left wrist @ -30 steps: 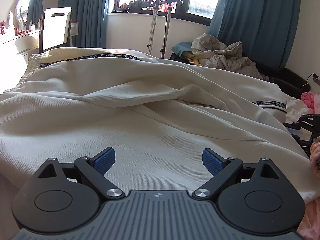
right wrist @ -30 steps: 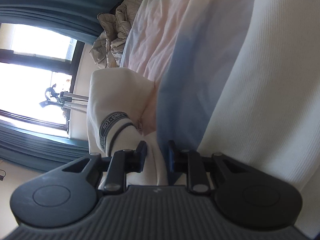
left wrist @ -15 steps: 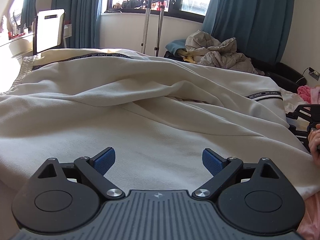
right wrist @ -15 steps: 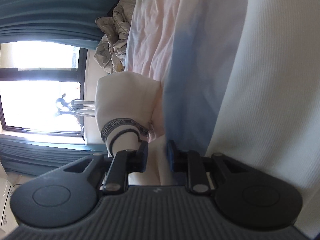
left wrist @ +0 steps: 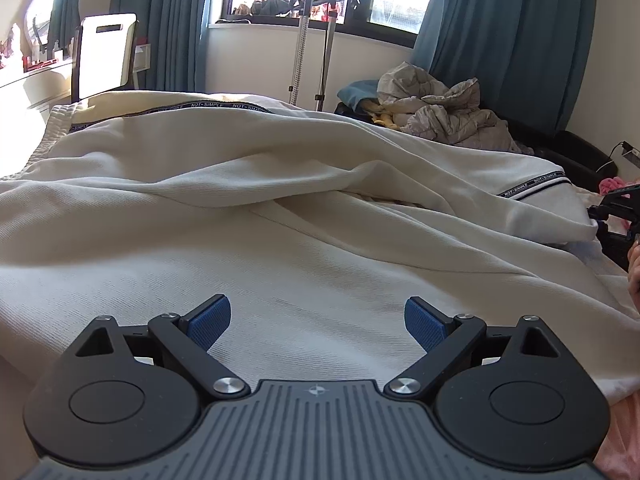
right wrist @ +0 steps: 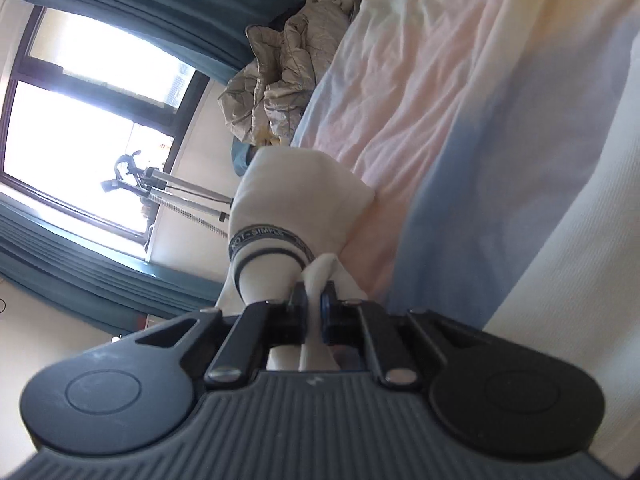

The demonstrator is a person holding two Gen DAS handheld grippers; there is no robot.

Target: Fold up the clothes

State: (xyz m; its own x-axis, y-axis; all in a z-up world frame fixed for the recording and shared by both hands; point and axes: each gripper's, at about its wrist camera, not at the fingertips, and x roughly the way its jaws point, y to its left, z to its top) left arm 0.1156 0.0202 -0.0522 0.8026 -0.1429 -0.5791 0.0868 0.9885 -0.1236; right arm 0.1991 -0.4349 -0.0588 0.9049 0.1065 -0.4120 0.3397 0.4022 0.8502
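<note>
A cream knitted garment (left wrist: 280,248) with black "NOT-SIMPLE" bands lies spread and rumpled over the bed. My left gripper (left wrist: 318,320) is open and empty, low over the garment's near part. My right gripper (right wrist: 314,300) is shut on the garment's sleeve cuff (right wrist: 276,256), just past its black band, and holds it lifted off the bed. In the left wrist view the right gripper (left wrist: 616,216) shows at the right edge, at the sleeve end (left wrist: 540,196).
The bedsheet (right wrist: 460,120) is pink, blue and yellow. A heap of grey bedding (left wrist: 444,112) lies beyond the bed. A metal stand (left wrist: 308,40) is by the window, with teal curtains (left wrist: 500,40) and a white chair (left wrist: 106,56) at the far left.
My right gripper's jaws have closed tighter on the sleeve cuff and drawn it up off the sheet. My left gripper stayed open and rose slightly.
</note>
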